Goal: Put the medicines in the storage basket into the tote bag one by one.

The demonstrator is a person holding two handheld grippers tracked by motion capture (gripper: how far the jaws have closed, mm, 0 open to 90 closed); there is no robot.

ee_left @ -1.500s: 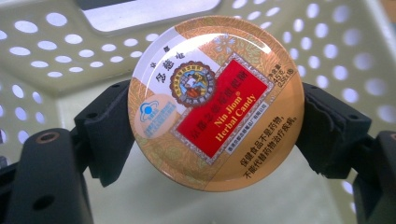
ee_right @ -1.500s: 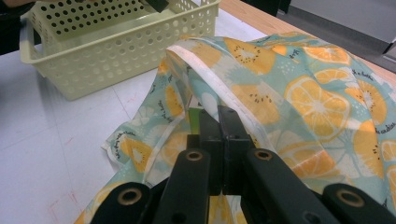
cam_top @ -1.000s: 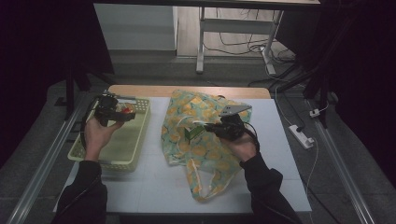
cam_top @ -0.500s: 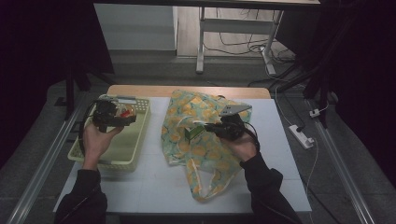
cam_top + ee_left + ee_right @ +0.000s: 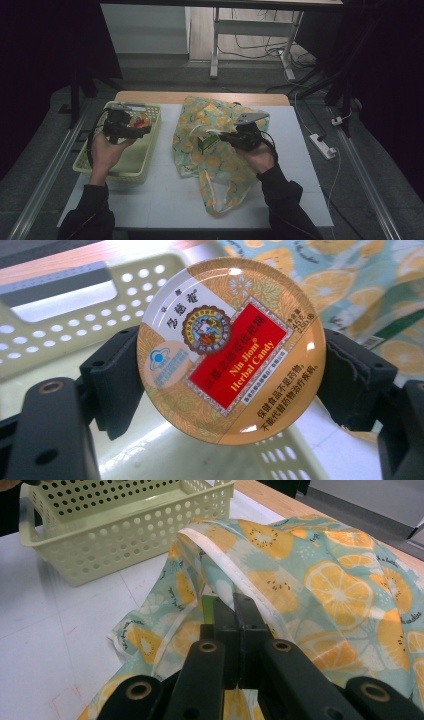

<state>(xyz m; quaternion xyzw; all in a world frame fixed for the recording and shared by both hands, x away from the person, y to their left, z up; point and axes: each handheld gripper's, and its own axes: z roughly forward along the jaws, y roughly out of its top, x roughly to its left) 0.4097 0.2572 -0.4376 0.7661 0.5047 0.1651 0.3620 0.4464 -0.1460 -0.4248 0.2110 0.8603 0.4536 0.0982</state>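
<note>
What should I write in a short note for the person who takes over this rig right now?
Left gripper: shut on the round candy tin, held above the yellow basket.
Right gripper: shut on the white-trimmed edge of the fruit-print bag, holding its mouth up.
A green box shows at the bag's mouth.
Done: tin lifted, bag edge gripped.
Left, probably: move the tin over to the bag and put it in.

I count one round orange candy tin with a red label (image 5: 231,350), clamped between the jaws of my left gripper (image 5: 231,382). One pale yellow perforated plastic basket (image 5: 145,167) sits beneath that gripper. One fruit-print fabric bag in teal and orange (image 5: 345,580) lies around my right gripper (image 5: 239,605), with one small green-and-white box (image 5: 206,143) just ahead of its jaws. Two grippers in all.
</note>
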